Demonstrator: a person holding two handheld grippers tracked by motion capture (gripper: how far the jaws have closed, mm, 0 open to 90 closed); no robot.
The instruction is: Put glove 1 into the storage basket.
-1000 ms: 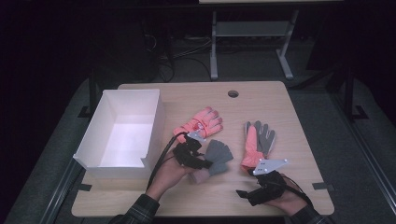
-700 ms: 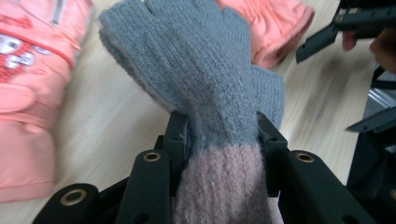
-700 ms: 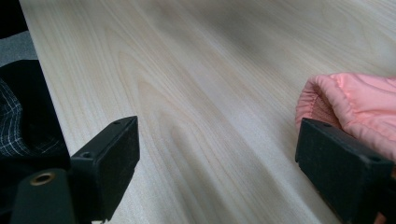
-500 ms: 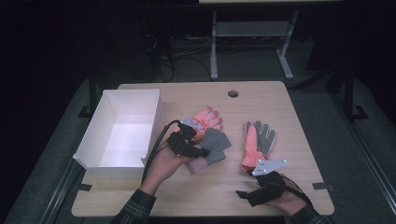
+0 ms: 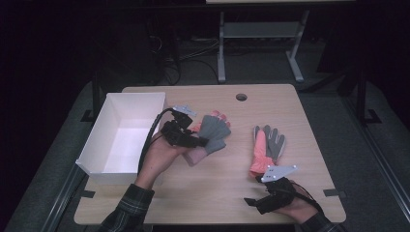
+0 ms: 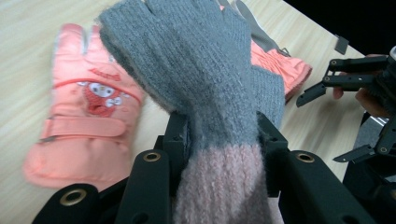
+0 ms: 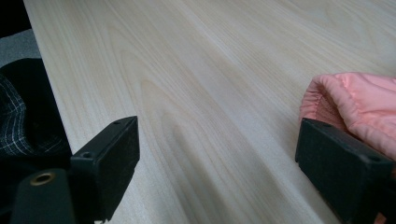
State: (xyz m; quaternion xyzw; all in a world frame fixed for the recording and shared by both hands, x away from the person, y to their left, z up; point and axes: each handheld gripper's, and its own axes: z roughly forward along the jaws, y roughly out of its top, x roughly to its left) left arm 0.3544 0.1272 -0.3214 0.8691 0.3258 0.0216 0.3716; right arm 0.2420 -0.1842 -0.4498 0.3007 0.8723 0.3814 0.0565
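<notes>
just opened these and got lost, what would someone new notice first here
The left gripper near the table's middle is clamped on a grey and pink knitted glove, lifted above an orange glove lying flat on the table. To its left stands an open white box, and on the right another orange and grey glove lies just beyond the open right gripper.

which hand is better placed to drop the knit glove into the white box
Left. The left gripper is shut on the knit glove right beside the white box; the right gripper stands open, far across the table.
</notes>
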